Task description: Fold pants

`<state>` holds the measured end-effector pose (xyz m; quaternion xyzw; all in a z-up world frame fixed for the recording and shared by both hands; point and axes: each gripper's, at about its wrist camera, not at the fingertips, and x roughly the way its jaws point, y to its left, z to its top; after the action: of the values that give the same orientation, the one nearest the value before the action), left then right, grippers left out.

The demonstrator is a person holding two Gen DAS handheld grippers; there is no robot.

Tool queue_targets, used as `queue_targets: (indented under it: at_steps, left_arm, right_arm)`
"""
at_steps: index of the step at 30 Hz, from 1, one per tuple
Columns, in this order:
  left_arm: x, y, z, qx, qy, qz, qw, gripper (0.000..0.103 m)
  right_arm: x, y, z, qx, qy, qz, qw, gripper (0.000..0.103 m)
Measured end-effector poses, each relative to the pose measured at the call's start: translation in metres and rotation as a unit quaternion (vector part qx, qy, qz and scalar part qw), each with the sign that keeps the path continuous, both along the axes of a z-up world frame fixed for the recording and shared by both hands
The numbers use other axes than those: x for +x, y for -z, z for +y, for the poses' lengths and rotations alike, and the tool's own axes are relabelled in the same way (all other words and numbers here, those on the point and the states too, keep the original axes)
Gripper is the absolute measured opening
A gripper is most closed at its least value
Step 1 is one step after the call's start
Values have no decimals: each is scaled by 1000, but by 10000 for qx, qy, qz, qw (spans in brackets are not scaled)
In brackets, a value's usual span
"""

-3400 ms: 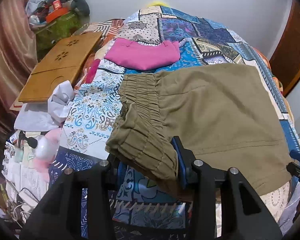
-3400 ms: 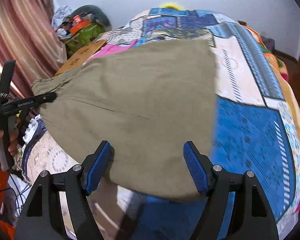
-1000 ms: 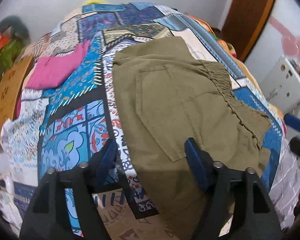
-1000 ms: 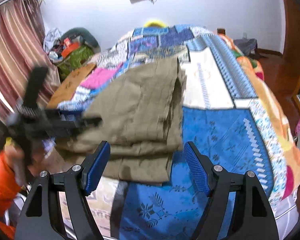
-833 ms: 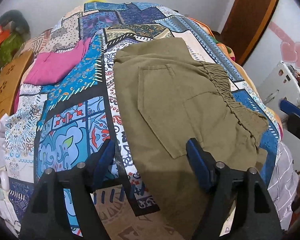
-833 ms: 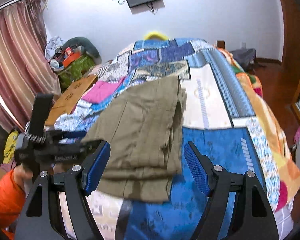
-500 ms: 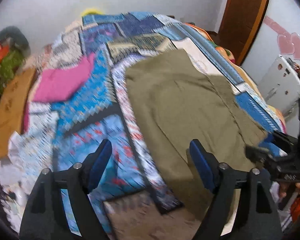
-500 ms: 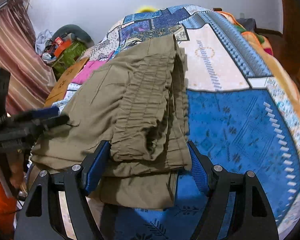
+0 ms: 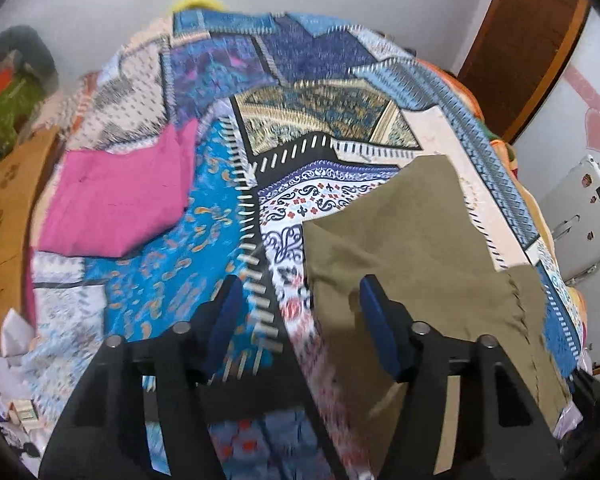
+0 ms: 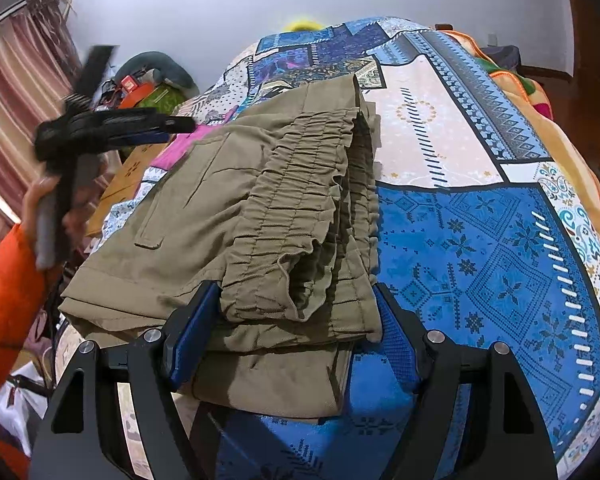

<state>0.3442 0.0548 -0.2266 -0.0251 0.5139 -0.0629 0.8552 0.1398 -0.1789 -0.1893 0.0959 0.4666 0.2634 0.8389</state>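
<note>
The olive-green pants point(image 10: 260, 216) lie folded in a stack on the patchwork bedspread point(image 10: 480, 248), elastic waistband on top toward me. My right gripper point(image 10: 292, 336) is open, its blue pads either side of the near waistband end, not closed on it. In the left wrist view the pants point(image 9: 412, 248) lie at the right. My left gripper point(image 9: 300, 320) is open and empty above the bedspread point(image 9: 204, 240), its right finger over the pants' left edge. The left gripper also shows raised at the left of the right wrist view point(image 10: 112, 128).
A folded pink garment point(image 9: 116, 200) lies on the bed at the left. A wooden board point(image 9: 4, 208) and clutter sit beyond the bed's left edge. A white appliance point(image 9: 584, 216) and a brown door point(image 9: 528, 40) stand to the right.
The left gripper let go of the pants after folding them over, then lifted and swung left. The right gripper moved in low around the waistband end.
</note>
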Motion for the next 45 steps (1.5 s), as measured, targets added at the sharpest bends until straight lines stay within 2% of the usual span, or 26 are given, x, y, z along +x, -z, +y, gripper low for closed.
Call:
queue_targets:
  at_steps: [4, 6, 7, 8, 9, 10, 13, 17, 23, 28, 32, 36, 38, 40, 42, 45]
  left_arm:
    - [30, 28, 6, -637, 16, 566, 9964, 52]
    - [38, 30, 6, -809, 54, 542, 9952, 51]
    - [41, 30, 4, -861, 118, 545, 9947, 46]
    - [43, 30, 2, -865, 170, 557, 9945, 40]
    - [44, 31, -2, -794, 217, 565, 9950, 24]
    - [45, 32, -5, -687, 247, 583, 9956, 15]
    - [42, 31, -11, -352, 249, 495, 9978, 7]
    - [25, 26, -4, -26, 33, 361, 9993, 6]
    - [-38, 18, 16, 566, -593, 115, 9966, 6]
    - [-100, 10, 30, 505, -955, 0, 9942, 6]
    - [-140, 6, 31, 299, -1072, -39, 9938, 7]
    - [-163, 5, 29, 256, -1065, -90, 9939, 7]
    - [-172, 5, 28, 251, -1047, -145, 9941, 7]
    - [-177, 6, 25, 387, -1008, -199, 9939, 8]
    - [-185, 8, 24, 407, -996, -222, 9939, 11]
    - [-191, 7, 26, 374, -987, -233, 9941, 17]
  right_arm:
    - [2, 0, -1, 35, -88, 28, 10000, 73]
    - [5, 0, -2, 28, -92, 29, 9999, 73]
    - [6, 1, -3, 9, -79, 20, 10000, 73]
    - [7, 1, -4, -3, -63, 22, 10000, 73]
    - [8, 1, -6, -4, -46, 31, 10000, 73]
    - [9, 2, -8, -2, -14, 46, 10000, 73]
    - [11, 4, -13, -26, 69, 55, 10000, 73]
    - [16, 3, -19, -213, 195, -8, 9996, 73]
    - [20, -16, -32, -418, 518, -153, 9977, 73]
    - [11, -30, -34, -314, 567, -306, 9974, 73]
    - [6, -29, -24, -105, 426, -180, 9989, 73]
    - [6, -16, -8, -221, 312, -31, 9993, 54]
    - [5, -8, -6, -225, 349, 50, 9991, 48]
    - [4, -3, -8, -146, 373, 83, 9992, 40]
    - [4, -1, -8, -266, 380, 16, 9989, 35]
    - [4, 0, -7, -480, 307, -102, 9983, 34]
